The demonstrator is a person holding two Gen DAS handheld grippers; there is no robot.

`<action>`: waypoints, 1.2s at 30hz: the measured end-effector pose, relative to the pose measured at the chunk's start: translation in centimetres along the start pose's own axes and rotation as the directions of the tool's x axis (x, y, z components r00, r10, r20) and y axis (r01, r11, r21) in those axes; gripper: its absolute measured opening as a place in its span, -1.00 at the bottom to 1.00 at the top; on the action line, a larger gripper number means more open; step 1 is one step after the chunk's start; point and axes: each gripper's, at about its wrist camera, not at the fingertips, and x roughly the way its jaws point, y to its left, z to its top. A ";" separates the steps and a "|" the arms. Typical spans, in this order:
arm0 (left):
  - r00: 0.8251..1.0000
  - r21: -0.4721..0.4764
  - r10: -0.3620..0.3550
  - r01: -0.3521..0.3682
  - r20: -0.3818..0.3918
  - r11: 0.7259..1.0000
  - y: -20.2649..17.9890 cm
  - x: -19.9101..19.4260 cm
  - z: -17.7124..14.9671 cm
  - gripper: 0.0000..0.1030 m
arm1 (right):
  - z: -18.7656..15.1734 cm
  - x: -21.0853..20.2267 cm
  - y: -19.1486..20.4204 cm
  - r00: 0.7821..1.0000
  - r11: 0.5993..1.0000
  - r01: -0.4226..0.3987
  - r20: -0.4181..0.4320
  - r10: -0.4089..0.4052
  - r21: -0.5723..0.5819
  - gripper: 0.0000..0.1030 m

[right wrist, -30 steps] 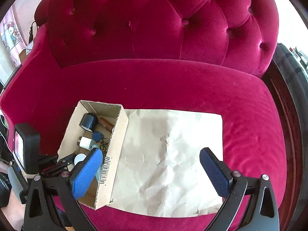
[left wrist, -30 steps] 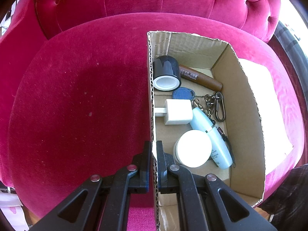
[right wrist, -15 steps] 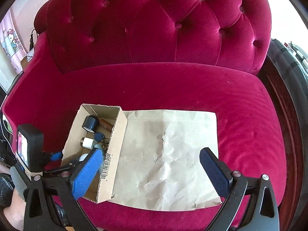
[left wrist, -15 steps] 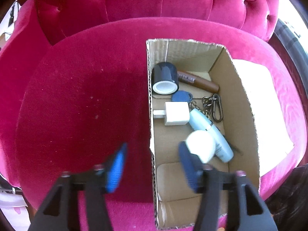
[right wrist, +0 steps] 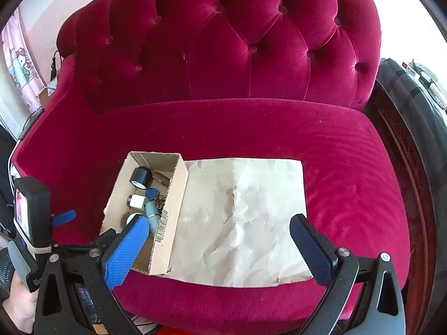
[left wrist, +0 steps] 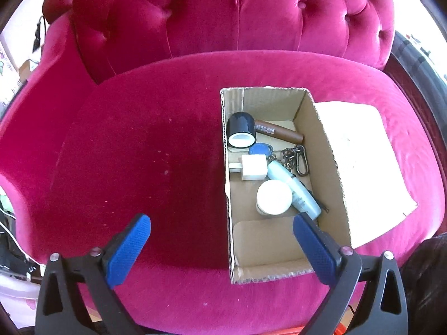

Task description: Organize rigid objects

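Note:
A cardboard box (left wrist: pixel 329 167) sits on the red sofa seat. It holds a black cylinder (left wrist: pixel 241 129), a brown tube (left wrist: pixel 279 131), a blue key fob (left wrist: pixel 259 149), a white charger (left wrist: pixel 252 167), a pale blue bottle (left wrist: pixel 293 188), a white round jar (left wrist: pixel 273 198) and a carabiner keychain (left wrist: pixel 300 159). My left gripper (left wrist: pixel 220 223) hovers above the box's near left wall. Its jaws are opening wide and its pads touch nothing. My right gripper (right wrist: pixel 219 223) stands open over the brown paper sheet (right wrist: pixel 243 217), beside the box (right wrist: pixel 173 203).
The tufted sofa back (right wrist: pixel 223 42) rises behind the seat. The paper sheet (left wrist: pixel 363 153) lies flat right of the box. A hand (right wrist: pixel 16 307) holds the left gripper's handle at the lower left. A dark object (right wrist: pixel 405 97) stands past the sofa's right edge.
My left gripper was shut on the box's left wall; it has let go, spread wide and pulled up and back. My right gripper has also drawn back a little, staying open.

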 end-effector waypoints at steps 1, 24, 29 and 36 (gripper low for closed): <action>1.000 0.002 0.001 -0.001 0.000 1.000 0.6 -0.1 0.8 1.00 | -0.2 -0.4 0.1 1.000 1.000 0.001 0.003 -0.001 0.003 1.00; 0.996 0.052 -0.012 0.007 0.090 0.999 -3.1 -10.7 -2.5 1.00 | -3.6 -7.2 0.7 1.000 0.999 0.004 0.030 -0.005 0.038 1.00; 0.994 0.069 -0.006 -0.001 0.106 0.998 -4.0 -12.0 -2.8 1.00 | -4.5 -8.1 0.8 1.000 0.999 0.001 0.029 -0.002 0.037 1.00; 0.992 0.072 -0.009 0.001 0.123 0.997 -4.7 -13.8 -3.3 1.00 | -5.1 -9.0 1.3 1.000 0.999 -0.005 0.023 0.004 0.031 1.00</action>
